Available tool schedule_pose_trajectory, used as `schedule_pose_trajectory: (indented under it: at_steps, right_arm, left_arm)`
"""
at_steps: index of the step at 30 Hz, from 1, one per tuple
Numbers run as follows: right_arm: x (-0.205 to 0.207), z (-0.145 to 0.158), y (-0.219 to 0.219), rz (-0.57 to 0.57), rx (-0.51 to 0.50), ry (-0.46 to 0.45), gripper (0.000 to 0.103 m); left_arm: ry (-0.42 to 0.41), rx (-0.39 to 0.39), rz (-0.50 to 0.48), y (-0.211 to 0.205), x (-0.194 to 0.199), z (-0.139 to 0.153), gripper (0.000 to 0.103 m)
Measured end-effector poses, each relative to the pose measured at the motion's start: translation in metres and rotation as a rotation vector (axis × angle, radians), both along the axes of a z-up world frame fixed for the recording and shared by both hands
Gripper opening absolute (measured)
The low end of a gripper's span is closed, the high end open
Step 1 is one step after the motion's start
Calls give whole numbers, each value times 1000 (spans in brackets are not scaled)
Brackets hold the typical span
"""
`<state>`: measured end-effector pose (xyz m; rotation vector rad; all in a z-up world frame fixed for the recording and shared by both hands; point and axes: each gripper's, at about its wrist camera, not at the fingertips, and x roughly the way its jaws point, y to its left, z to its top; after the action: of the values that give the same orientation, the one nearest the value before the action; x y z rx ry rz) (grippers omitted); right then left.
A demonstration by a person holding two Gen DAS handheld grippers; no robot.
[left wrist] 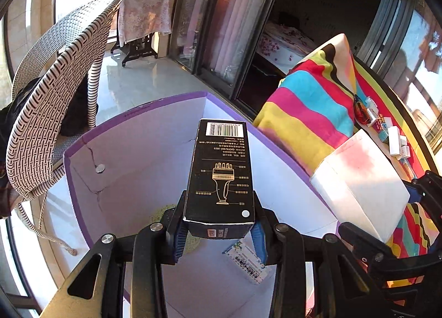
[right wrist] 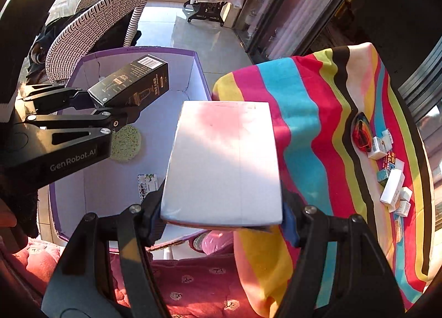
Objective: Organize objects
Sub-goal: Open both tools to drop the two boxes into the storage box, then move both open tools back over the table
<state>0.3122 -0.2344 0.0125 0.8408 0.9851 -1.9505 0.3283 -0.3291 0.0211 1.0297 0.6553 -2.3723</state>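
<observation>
Sunlit balcony tiles and a woven chair fill the upper left of both views, with a purple-edged open box below them. At centre frame the left gripper is clamped on a black carton held over that box, and the right gripper is closed on a white box beside the striped cloth. Both cartons look light, stiff and crushable, best pinched across their narrow sides near one end.
</observation>
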Motion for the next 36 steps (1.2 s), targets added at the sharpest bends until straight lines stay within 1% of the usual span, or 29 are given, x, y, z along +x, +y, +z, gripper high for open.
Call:
schedule_pose_trajectory:
  at_steps: [9,17,18,19,21,23,26,28,31,33,36]
  right_arm:
    - [19,-17,-24,73,37,-36,70]
    - [27,-21,-31,103,28,-61,70]
    - [26,-21,-31,102,24,-70,71]
    - [25,-21,-30,96,20,-75,72]
    - [22,-19,-27,75,14,-66,77]
    - [17,-15,-22,57,-4,-63,79]
    - [5,-6,-8,16,-44,-67,80]
    - [-9,2,8,-32,-77,-72,80]
    - [-41,14,45,-147,-125,-66,80]
    - [-68,21,76,-250,-150,-51,82]
    - [-113,25,132,-418,-181,-47,86]
  left_arm:
    - [-41,19,71,-18,18,-15,40]
    - [-75,17,124,-26,22,-19,41]
    - [-82,15,137,-27,22,-18,45]
    - [-92,9,151,-28,22,-17,55]
    - [-89,-13,175,-27,23,-12,69]
    - [-63,-44,174,-22,21,-3,73]
    - [-37,-105,118,-7,3,14,77]
    - [-18,-139,50,7,-17,27,82]
    - [8,-167,-76,37,-54,41,85]
    - [15,-155,-175,61,-84,45,86]
    - [26,-95,-307,99,-134,47,86]
